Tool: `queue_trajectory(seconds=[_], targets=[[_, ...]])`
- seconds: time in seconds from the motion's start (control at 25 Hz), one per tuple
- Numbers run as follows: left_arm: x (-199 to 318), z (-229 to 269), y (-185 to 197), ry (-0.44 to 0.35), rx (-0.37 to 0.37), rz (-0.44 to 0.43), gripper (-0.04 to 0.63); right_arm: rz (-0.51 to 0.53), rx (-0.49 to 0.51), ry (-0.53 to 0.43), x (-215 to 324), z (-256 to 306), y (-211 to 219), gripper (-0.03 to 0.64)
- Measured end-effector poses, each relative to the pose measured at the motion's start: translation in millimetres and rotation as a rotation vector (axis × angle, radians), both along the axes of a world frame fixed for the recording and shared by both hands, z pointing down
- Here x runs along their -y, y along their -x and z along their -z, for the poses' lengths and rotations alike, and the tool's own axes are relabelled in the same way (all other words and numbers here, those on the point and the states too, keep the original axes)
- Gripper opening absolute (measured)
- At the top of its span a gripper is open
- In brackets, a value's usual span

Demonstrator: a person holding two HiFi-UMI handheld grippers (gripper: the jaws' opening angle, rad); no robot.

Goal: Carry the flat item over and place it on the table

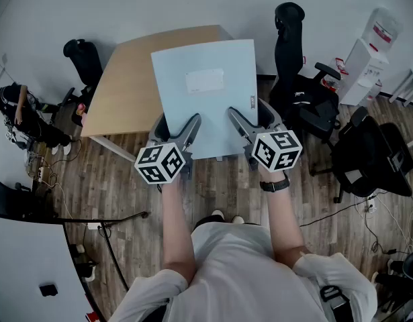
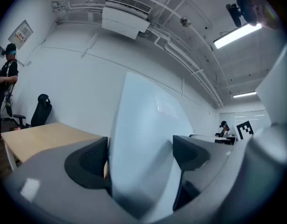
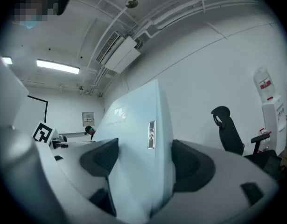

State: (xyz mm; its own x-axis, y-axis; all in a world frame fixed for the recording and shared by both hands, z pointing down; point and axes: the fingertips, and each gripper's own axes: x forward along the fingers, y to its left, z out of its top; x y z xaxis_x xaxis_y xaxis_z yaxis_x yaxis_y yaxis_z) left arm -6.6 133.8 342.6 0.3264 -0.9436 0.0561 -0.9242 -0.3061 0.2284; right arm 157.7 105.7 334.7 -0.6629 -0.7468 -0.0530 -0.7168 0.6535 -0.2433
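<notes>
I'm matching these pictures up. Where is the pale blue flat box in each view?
Head view: pale blue box at upper centre, overlapping the wooden table.
Left gripper view: centre; table at left.
Right gripper view: centre; table not visible.
Shared landmark: the table.

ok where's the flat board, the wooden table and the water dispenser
flat board [image 1: 209, 123]: head view, bare face below its label
wooden table [image 1: 125, 89]: head view, bare top left of the board
water dispenser [image 1: 364, 69]: head view, white body under the bottle
</notes>
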Motion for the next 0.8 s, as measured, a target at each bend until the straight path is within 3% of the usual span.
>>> queue_trajectory(seconds=[0.2,0.4,0.6,0.8], targets=[[0,-7,-1,0.034,-0.003,-0.014,0.439,-0.001,0.015,0.023,2,-7,-1,0.331],[20,-11,-1,-0.003,0.028,-0.012,0.439,-0.004,0.019,-0.007,21,-14,0,0.331],[68,-23,5,0.009,0.029,-0.046,0.439,-0.013,-0.015,0.074,65,-26,8,0.333],[132,-20,19,-0.018,0.026,-0.055,0.44,-0.093,-0.006,0.046,122,-18,21,0.334]])
